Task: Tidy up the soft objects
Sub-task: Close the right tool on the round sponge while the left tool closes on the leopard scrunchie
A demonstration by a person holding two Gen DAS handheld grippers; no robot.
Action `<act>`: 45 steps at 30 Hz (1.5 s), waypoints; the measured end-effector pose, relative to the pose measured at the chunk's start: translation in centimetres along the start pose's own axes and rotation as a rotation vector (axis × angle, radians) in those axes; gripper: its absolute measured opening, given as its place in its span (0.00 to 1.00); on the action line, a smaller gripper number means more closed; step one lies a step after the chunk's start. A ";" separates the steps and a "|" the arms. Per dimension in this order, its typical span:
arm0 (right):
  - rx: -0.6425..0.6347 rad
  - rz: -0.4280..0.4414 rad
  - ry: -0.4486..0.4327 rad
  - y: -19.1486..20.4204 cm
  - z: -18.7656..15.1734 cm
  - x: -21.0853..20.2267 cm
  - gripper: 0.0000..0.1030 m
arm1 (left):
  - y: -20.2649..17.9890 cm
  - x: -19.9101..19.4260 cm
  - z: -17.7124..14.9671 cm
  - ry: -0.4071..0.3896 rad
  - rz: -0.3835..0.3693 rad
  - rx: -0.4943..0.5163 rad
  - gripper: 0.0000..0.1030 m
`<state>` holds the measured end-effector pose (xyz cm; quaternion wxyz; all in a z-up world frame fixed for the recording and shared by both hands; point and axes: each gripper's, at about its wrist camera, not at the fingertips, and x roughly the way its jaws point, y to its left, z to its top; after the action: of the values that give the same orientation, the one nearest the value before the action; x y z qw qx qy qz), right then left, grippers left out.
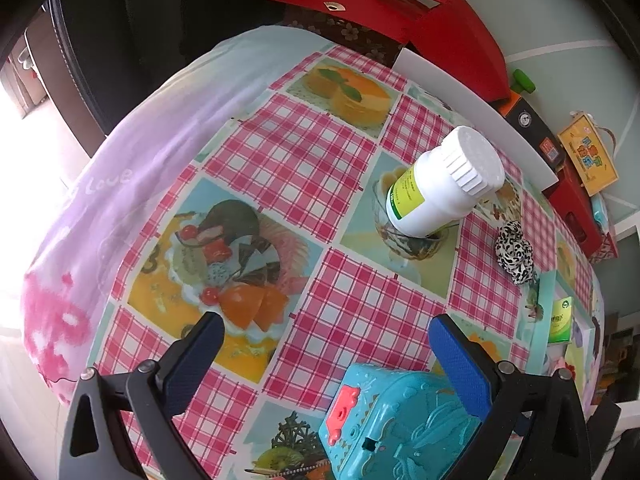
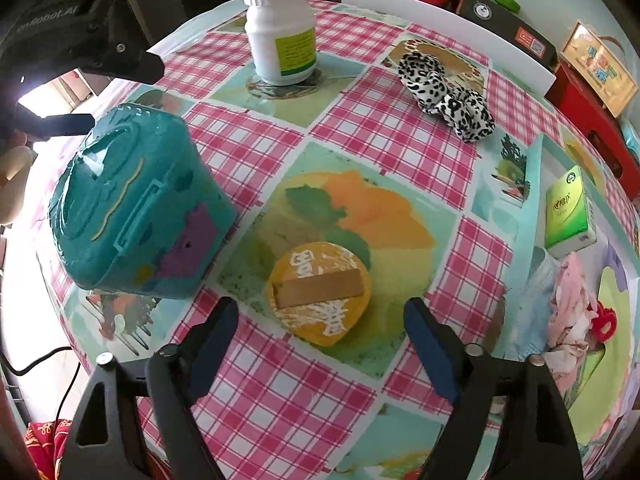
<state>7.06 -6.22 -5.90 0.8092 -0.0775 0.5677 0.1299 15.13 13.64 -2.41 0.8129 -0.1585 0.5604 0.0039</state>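
**Right gripper poised over yellow pad; nothing yet held**

The right gripper (image 2: 320, 316) hangs above the tablecloth (image 2: 380, 120) with its jaws wide, the round yellow pad (image 2: 320, 292) just ahead of the fingertips and untouched. The teal box (image 2: 136, 204) stands just left of the pad, lid closed. The leopard-print scrunchie (image 2: 444, 94) lies well beyond the pad, to the right of the white bottle (image 2: 280, 28).

The left gripper (image 1: 326, 340) hovers with jaws wide and empty, the teal box below it.

Judgement: the approach to a first pickup. The next move calls for lowering squarely around the pad, then closing gently.
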 end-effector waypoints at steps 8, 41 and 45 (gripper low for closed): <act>0.002 0.019 0.000 0.1 0.1 0.3 0.50 | -0.4 -0.2 0.0 -0.001 -0.004 0.015 1.00; 0.252 -0.061 -0.207 -11.2 -0.9 -8.1 0.50 | -13.0 -1.6 1.5 -0.016 -0.060 0.248 0.90; 0.312 -0.083 -0.229 -13.9 -1.7 -9.2 0.50 | -15.9 0.0 1.9 0.031 -0.085 0.267 0.84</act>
<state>6.71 -21.10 1.80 0.8754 0.0406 0.4814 0.0149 19.73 -0.93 2.22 0.8174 -0.0726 0.5612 -0.1079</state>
